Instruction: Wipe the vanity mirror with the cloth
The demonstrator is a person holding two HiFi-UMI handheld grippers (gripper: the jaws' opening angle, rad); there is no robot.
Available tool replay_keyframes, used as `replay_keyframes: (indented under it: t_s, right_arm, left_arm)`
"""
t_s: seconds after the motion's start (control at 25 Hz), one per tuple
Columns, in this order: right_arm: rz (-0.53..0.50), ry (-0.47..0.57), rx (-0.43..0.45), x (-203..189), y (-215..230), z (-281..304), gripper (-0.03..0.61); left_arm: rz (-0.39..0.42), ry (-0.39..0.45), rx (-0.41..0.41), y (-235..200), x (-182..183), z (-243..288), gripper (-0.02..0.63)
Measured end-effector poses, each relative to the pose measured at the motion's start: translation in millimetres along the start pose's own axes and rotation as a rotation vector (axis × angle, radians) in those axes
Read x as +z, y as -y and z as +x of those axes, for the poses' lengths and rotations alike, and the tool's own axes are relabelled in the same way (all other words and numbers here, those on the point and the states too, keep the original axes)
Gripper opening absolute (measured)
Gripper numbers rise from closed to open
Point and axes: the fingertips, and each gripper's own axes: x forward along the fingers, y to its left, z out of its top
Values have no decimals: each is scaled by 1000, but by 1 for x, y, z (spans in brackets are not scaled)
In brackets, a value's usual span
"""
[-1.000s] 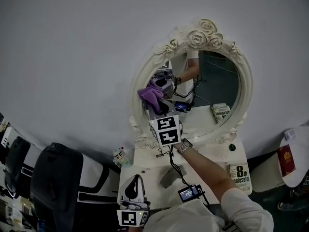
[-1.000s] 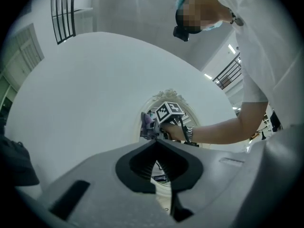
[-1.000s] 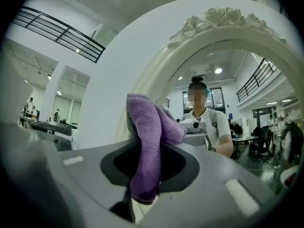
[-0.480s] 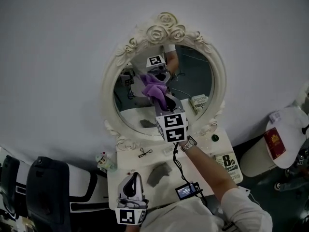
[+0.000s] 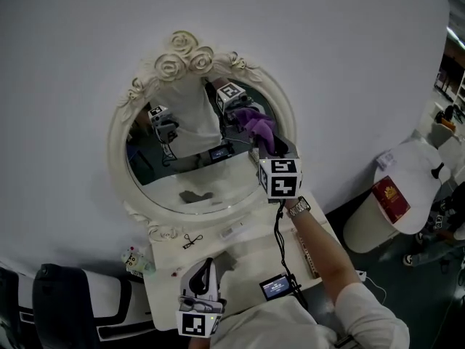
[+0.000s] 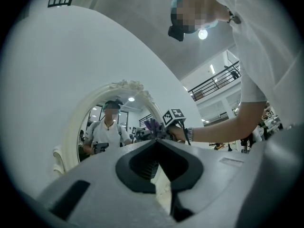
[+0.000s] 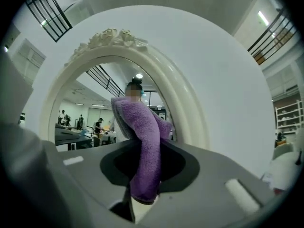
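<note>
The oval vanity mirror (image 5: 118, 141) has a white frame with carved roses on top and stands on the white vanity table (image 5: 240, 257). My right gripper (image 5: 273, 149) is shut on a purple cloth (image 5: 262, 127), and the cloth lies against the glass by the frame's right side. In the right gripper view the cloth (image 7: 144, 141) hangs between the jaws, with the mirror frame (image 7: 183, 110) straight ahead. My left gripper (image 5: 206, 265) stays low over the table's front with its jaws shut and nothing in them. In the left gripper view its tips (image 6: 156, 140) meet below the mirror (image 6: 71, 127).
On the table lie a small screen device on a cable (image 5: 277, 286), a small dark tool (image 5: 192, 240), a little bottle (image 5: 134, 259) and a book (image 5: 306, 247). A round white stool with a red book (image 5: 393, 198) stands at the right. A dark chair (image 5: 65, 304) is at lower left.
My right gripper has carried the purple cloth across the glass from the mirror's left side to its right side. My left gripper has stayed low in front, still shut.
</note>
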Motion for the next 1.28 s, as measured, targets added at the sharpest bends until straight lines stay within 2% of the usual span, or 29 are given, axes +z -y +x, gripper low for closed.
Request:
replay_keyframes:
  t_s: [0.12, 0.24, 0.44, 0.6, 0.76, 0.88, 1.08, 1.28]
  right_arm:
    - [35, 0, -25, -4, 12, -1, 98]
    - [79, 15, 14, -3, -6, -7, 97]
    - [52, 47, 219, 1, -113, -18, 97]
    - [32, 21, 386, -11, -209, -22, 97]
    - [-14, -31, 509, -38, -290, -25, 97]
    - [-34, -76, 565, -57, -332, -23, 97]
    - [-20, -126, 564, -75, -354, -13, 97]
    - [-29, -128, 547, -75, -339, -6, 97]
  left_arm:
    - [0, -5, 21, -3, 1, -4, 6]
    - [4, -14, 56, -8, 0, -17, 6]
    - [13, -39, 149, -26, -2, -44, 5]
    - [35, -28, 233, -40, 10, -65, 6]
    - [76, -37, 331, -54, 17, -96, 6]
    - [99, -45, 416, -63, 22, -120, 6]
    - [106, -65, 504, -74, 25, -147, 6]
    - [106, -63, 479, -72, 23, -135, 6]
